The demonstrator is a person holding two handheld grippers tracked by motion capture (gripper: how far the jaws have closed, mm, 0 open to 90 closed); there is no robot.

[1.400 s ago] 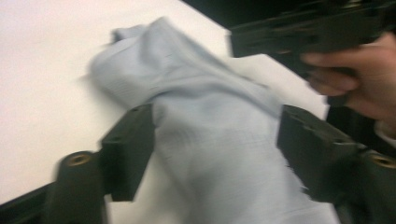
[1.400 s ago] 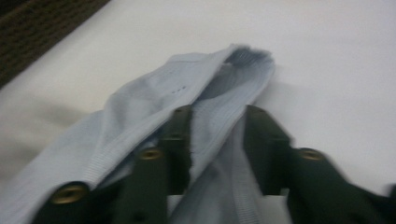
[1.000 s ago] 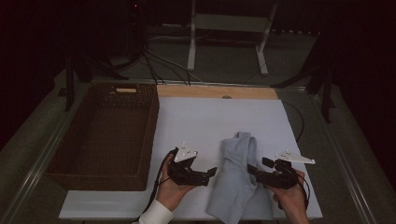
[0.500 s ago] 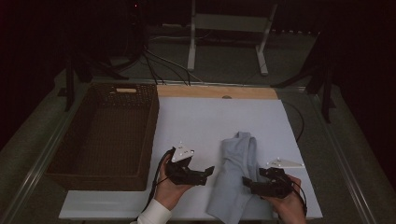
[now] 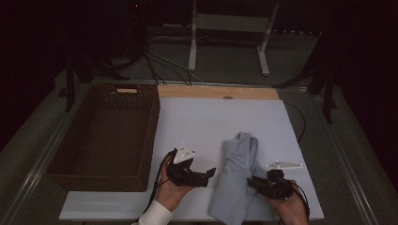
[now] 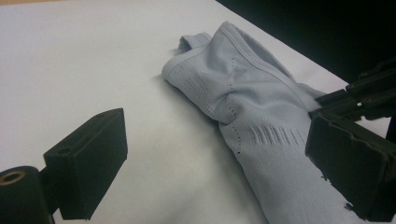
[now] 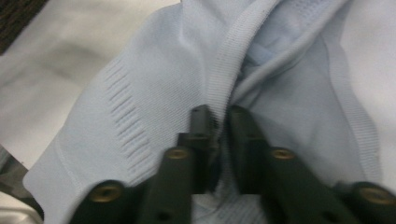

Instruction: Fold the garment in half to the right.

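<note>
While no writing could be read anywhere, a basket (image 5: 105,133) was seen left of the white table (image 5: 211,117), the pale garment (image 5: 239,176) lying near its front edge. Cloth was pinched in the just-closed right gripper (image 7: 218,122); the left gripper (image 6: 219,158) was held wide open, empty.

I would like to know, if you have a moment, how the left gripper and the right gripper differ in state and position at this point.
The left gripper has its jaws spread wide with nothing between them, while the right gripper has just closed its jaws onto a fold of the pale blue garment. The left gripper sits beside the garment over the bare white table; the right gripper lies on the garment's other edge. Both are black, hand-held and low near the table's front edge.
</note>
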